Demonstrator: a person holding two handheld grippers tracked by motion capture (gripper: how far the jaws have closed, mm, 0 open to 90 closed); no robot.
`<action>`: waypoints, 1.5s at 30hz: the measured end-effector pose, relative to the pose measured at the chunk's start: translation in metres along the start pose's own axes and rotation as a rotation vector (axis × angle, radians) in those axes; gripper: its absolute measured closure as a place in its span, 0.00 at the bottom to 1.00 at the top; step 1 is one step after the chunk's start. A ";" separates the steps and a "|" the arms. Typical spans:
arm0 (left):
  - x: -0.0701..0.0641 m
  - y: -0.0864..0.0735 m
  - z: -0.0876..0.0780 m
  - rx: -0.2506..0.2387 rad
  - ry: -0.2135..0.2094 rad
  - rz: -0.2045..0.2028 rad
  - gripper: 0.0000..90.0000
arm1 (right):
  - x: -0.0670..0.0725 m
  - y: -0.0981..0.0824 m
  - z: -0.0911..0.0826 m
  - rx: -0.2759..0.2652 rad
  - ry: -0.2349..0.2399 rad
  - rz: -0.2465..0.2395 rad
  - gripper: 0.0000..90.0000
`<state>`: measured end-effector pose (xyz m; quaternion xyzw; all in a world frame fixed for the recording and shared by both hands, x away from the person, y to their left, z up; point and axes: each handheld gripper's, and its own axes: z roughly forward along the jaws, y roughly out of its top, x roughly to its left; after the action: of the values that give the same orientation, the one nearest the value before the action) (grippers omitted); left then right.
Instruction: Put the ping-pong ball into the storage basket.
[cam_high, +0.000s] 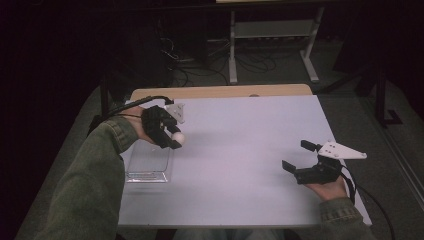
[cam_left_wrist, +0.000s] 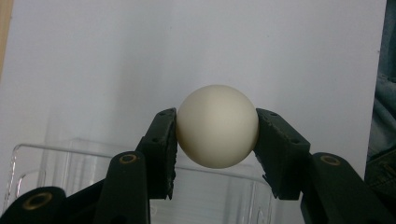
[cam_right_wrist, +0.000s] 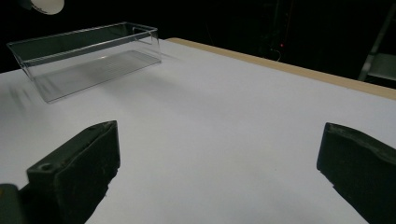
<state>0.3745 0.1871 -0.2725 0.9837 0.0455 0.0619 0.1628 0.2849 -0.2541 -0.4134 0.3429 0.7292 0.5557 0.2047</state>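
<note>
Overhead, the left gripper (cam_high: 172, 136) clamps a white ball (cam_high: 178, 138) above the clear box's (cam_high: 148, 162) far right corner; open white table (cam_high: 240, 150) separates it from the right gripper (cam_high: 299, 156), whose jaws stand apart. Along the left gripper's jaws, the ball (cam_left_wrist: 217, 126) sits pinched just beyond the box rim (cam_left_wrist: 70, 142). From the right gripper, bare table (cam_right_wrist: 224, 121) stretches to the box (cam_right_wrist: 88, 56).
</note>
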 end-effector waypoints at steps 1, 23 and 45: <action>0.000 -0.003 0.000 0.004 -0.001 -0.004 0.57 | 0.000 0.000 0.000 0.001 0.000 0.000 0.00; -0.002 -0.033 -0.003 0.032 0.004 -0.047 0.57 | 0.001 0.000 0.002 0.008 0.002 -0.004 0.00; 0.000 -0.049 -0.009 0.045 0.007 -0.075 0.57 | 0.002 0.000 0.001 0.010 -0.002 -0.002 0.00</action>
<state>0.3695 0.2365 -0.2797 0.9844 0.0845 0.0582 0.1428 0.2842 -0.2525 -0.4138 0.3439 0.7321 0.5514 0.2043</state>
